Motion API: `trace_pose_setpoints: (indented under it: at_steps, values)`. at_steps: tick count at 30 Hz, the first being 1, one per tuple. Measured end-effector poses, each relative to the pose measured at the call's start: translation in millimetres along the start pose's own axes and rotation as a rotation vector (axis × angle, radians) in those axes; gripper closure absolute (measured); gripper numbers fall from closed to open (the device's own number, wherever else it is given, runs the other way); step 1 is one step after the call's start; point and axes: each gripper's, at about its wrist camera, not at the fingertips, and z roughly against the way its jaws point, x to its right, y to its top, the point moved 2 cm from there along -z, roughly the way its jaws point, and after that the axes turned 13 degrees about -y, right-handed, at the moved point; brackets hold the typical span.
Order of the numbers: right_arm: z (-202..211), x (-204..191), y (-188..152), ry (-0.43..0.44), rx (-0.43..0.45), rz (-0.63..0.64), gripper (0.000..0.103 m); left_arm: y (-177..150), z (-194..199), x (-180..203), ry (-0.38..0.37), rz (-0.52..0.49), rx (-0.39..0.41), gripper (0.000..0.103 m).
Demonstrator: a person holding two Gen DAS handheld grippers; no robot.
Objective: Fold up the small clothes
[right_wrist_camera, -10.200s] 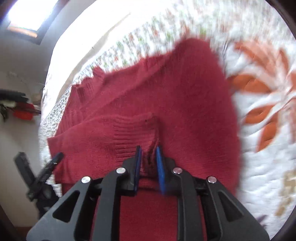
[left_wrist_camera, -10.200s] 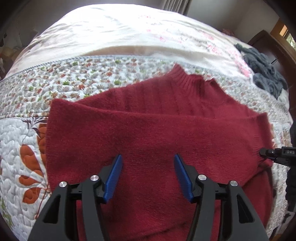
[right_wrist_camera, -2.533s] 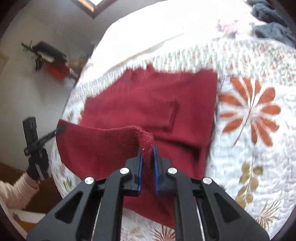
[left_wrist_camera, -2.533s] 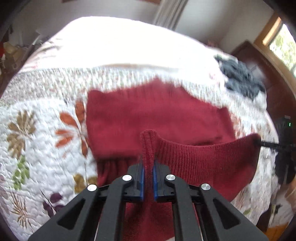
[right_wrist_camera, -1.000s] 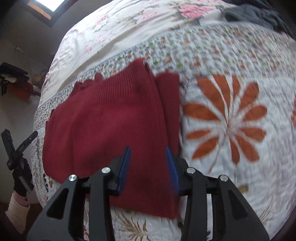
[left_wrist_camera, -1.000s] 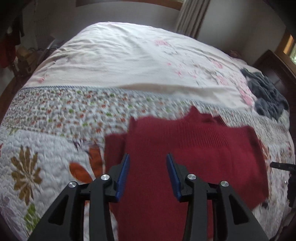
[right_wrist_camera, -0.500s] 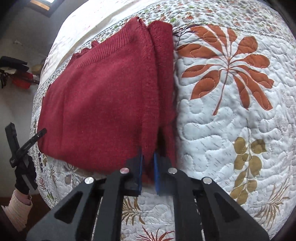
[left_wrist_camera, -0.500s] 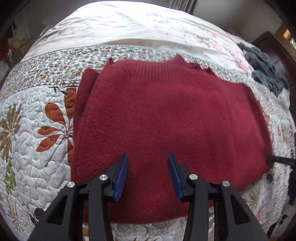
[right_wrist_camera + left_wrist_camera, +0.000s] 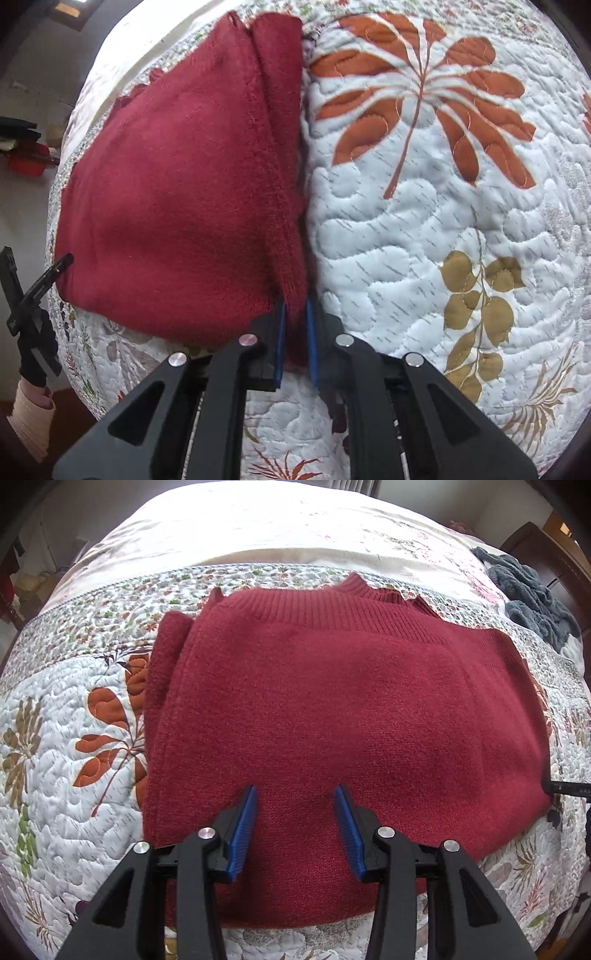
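Observation:
A dark red knitted sweater (image 9: 343, 716) lies folded in half on the quilted bedspread (image 9: 55, 775), its ribbed hem and collar at the far side. My left gripper (image 9: 295, 797) hovers open over the sweater's near fold, nothing between its blue pads. In the right wrist view the same sweater (image 9: 177, 192) fills the left half, and my right gripper (image 9: 294, 310) is shut on the sweater's near right corner, at the edge of its folded layers. The tip of the left gripper (image 9: 61, 264) shows at the sweater's far left corner.
A grey fluffy garment (image 9: 532, 590) lies at the bed's far right, beside dark wooden furniture (image 9: 546, 542). A cream floral sheet (image 9: 277, 520) covers the far half of the bed. A gloved hand and pale sleeve (image 9: 33, 369) show at the left edge of the right wrist view.
Over the last second my right gripper went from open to shut on the sweater's corner. My left gripper stays open and has moved slightly closer over the folded sweater.

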Motion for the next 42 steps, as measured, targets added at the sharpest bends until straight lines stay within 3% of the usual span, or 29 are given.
trace_pose_setpoints:
  at_steps: [3, 5, 13, 19, 24, 25, 28, 30, 42]
  values:
    - [16.7, -4.6, 3.9, 0.026, 0.038, 0.006, 0.086, 1.9, 3.5, 3.8, 0.002, -0.002, 0.004, 0.058]
    - [29.5, -10.3, 11.7, 0.023, 0.081, 0.022, 0.074, 3.0, 5.2, 6.9, 0.003, -0.005, 0.007, 0.056]
    - [37.0, -29.2, 71.4, 0.039, 0.166, 0.039, 0.059, 21.6, 4.5, 25.3, 0.002, -0.045, 0.036, 0.053]
    - [17.3, -40.8, 106.8, 0.049, 0.160, 0.058, 0.057, 40.0, -2.8, 30.2, -0.002, -0.044, 0.065, 0.053]
    - [0.7, -48.7, 125.3, -0.006, 0.133, 0.089, 0.057, 46.4, -18.8, 28.1, 0.010, -0.035, 0.060, 0.053]
    - [-2.7, -50.3, 128.5, -0.016, 0.124, 0.097, 0.057, 47.0, -22.9, 26.9, 0.014, -0.032, 0.054, 0.053]
    - [-6.3, -52.7, 130.3, -0.038, 0.112, 0.118, 0.087, 46.2, -32.0, 19.4, 0.016, -0.009, 0.037, 0.053]
    - [-5.1, -48.7, 129.9, -0.044, 0.111, 0.108, 0.098, 44.7, -35.1, 13.2, 0.009, 0.014, 0.033, 0.052]
    - [-18.2, -35.9, 132.7, -0.056, 0.093, 0.050, 0.101, 41.6, -39.6, 1.4, -0.026, 0.046, 0.038, 0.047]
